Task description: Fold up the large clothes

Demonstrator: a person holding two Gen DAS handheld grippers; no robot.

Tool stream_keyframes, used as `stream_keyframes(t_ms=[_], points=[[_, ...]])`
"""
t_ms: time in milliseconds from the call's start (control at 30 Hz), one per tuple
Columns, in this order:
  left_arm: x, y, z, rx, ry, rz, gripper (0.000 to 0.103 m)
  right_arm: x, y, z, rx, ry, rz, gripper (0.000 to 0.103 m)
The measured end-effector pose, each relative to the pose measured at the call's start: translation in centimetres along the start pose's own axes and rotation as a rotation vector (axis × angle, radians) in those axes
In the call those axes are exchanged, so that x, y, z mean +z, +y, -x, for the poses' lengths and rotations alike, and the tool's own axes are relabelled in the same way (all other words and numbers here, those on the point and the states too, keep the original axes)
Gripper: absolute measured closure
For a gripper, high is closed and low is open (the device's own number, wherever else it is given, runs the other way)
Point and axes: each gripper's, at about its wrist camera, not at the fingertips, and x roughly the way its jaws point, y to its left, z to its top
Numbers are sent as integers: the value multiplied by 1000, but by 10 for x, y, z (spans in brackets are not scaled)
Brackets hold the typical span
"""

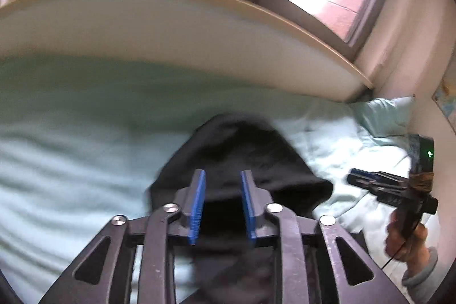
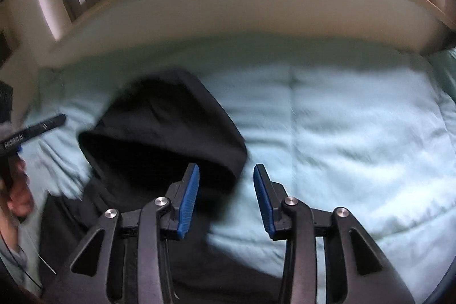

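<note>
A pale green bed (image 2: 356,133) filled both views, its beige headboard (image 1: 171,27) under the window. A black hooded garment (image 2: 159,133) lay on it, hood uppermost. Both left tongs (image 1: 223,204) and right tongs (image 2: 226,198) hovered above it, partly spread and empty. A clean fold likely needed matching edges pinched, then drawn flat.

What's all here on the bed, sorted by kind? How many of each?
Black garment: 1
Pale green bed cover: 1
Pillow: 1
Hand-held claws with blue pads: 2, the left claw and the right claw, both open with nothing between the pads
Total: 5
</note>
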Motion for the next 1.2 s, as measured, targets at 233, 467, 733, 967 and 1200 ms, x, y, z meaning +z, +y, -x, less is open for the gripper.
stream_keyframes(t_ms=[233, 467, 733, 967, 1200], points=[[-52, 16, -104, 49, 354, -3, 72, -20, 14, -84, -31, 236, 42, 62], [-68, 25, -111, 61, 356, 17, 70, -41, 7, -104, -45, 257, 47, 62], [-27, 10, -31, -7, 144, -14, 66, -12, -20, -35, 61, 122, -3, 60], [-18, 81, -47, 41, 257, 164, 55, -13, -51, -60, 95, 197, -87, 59], [-56, 121, -108, -129, 395, 357, 52, -31, -69, -110, 219, 281, -259, 58]])
